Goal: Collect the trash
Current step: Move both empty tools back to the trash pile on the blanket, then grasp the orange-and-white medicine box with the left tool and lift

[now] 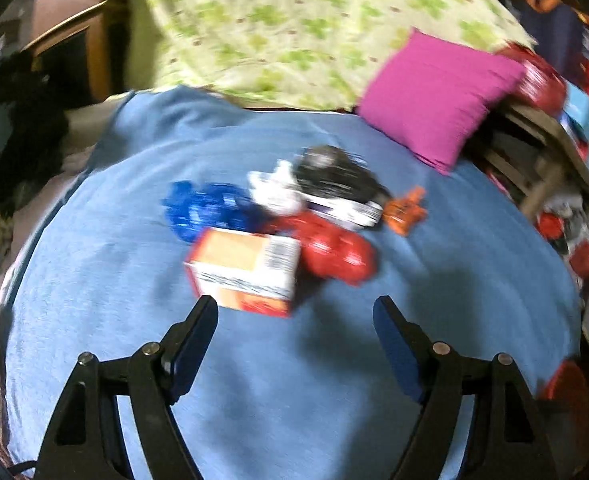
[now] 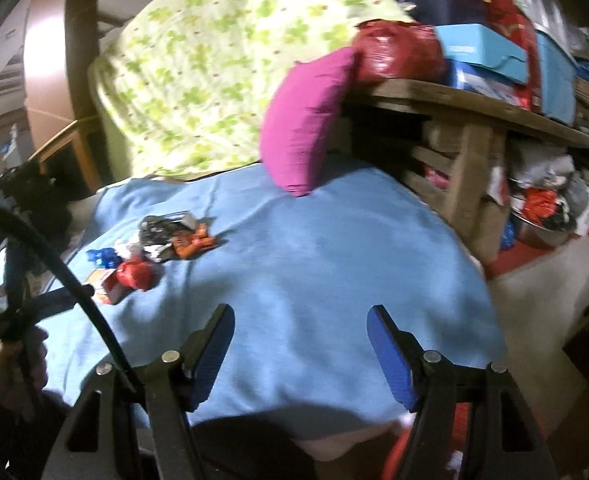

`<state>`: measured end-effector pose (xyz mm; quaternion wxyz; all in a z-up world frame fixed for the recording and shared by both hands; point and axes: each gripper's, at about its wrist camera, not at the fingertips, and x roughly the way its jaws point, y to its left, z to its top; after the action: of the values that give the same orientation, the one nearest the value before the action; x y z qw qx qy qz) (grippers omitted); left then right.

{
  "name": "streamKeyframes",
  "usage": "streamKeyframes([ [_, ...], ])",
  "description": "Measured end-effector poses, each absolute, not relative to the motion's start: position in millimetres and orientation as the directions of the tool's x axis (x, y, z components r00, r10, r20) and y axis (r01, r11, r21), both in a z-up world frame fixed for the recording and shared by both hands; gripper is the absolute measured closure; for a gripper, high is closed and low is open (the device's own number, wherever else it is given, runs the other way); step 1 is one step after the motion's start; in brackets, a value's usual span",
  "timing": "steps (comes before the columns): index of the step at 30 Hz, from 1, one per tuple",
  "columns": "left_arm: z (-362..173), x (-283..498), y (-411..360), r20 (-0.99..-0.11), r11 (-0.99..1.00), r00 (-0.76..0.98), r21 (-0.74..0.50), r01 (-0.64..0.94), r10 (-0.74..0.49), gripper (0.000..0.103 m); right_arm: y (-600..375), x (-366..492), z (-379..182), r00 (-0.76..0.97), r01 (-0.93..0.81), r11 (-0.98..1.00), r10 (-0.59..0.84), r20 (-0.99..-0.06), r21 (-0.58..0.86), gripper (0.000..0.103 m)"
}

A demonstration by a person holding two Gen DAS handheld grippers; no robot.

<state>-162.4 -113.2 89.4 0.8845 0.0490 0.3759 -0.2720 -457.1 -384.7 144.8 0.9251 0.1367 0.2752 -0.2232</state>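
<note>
A pile of trash lies on a blue blanket [image 1: 134, 280]. In the left wrist view it holds an orange and white carton [image 1: 246, 270], a crumpled red wrapper [image 1: 334, 252], a blue wrapper [image 1: 202, 210], white crumpled paper [image 1: 274, 192], a black and white packet [image 1: 342, 188] and an orange wrapper [image 1: 406, 210]. My left gripper [image 1: 294, 312] is open and empty, just short of the carton. The pile also shows at the left of the right wrist view [image 2: 154, 248]. My right gripper [image 2: 300, 320] is open and empty over bare blanket [image 2: 334, 240], well right of the pile.
A magenta pillow [image 2: 306, 120] leans against a wooden shelf unit [image 2: 466, 152] at the bed's right. The shelf carries a red bag [image 2: 398, 54] and blue boxes [image 2: 482, 52]. A green-patterned quilt [image 2: 214, 60] lies behind. Floor clutter sits at the far right.
</note>
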Motion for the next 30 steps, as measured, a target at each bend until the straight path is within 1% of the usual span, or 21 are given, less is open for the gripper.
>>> streamKeyframes([
  [3,83.6,-138.4,-106.5,-0.704,0.856,0.567,-0.114,0.504,-0.428,0.021,-374.0,-438.7,145.6,0.762,0.450,0.884,-0.307,-0.571,0.125,0.031],
  [6,79.7,-127.0,-110.2,-0.707,0.844,0.560,-0.099,0.527,-0.432,0.021,-362.6,-423.6,147.3,0.774,0.414,0.902,-0.277,-0.569,0.123,0.031],
  [12,74.3,-119.0,-116.2,-0.715,0.824,0.548,-0.069,0.563,-0.434,0.021,-344.9,-390.6,151.8,0.790,0.348,0.931,-0.226,-0.570,0.114,0.031],
  [15,69.0,-113.4,-116.6,-0.725,0.829,0.548,-0.055,0.557,-0.417,0.021,-335.4,-375.9,152.1,0.794,0.315,0.943,-0.202,-0.573,0.104,0.031],
  [22,59.6,-94.0,-111.3,-0.737,0.831,0.506,-0.136,0.539,-0.448,0.016,-320.4,-346.1,144.0,0.788,0.268,0.958,-0.155,-0.596,0.104,0.031],
  [26,58.7,-95.0,-112.5,-0.737,0.823,0.493,-0.149,0.547,-0.461,0.016,-313.8,-332.9,140.0,0.786,0.248,0.963,-0.139,-0.602,0.102,0.031],
  [29,56.0,-95.0,-117.3,-0.744,0.828,0.503,-0.121,0.547,-0.441,0.015,-309.9,-325.4,137.7,0.784,0.239,0.965,-0.127,-0.607,0.107,0.031],
  [30,54.1,-92.5,-116.5,-0.749,0.836,0.500,-0.129,0.534,-0.435,0.015,-308.6,-322.9,136.5,0.783,0.235,0.966,-0.122,-0.610,0.107,0.031],
])
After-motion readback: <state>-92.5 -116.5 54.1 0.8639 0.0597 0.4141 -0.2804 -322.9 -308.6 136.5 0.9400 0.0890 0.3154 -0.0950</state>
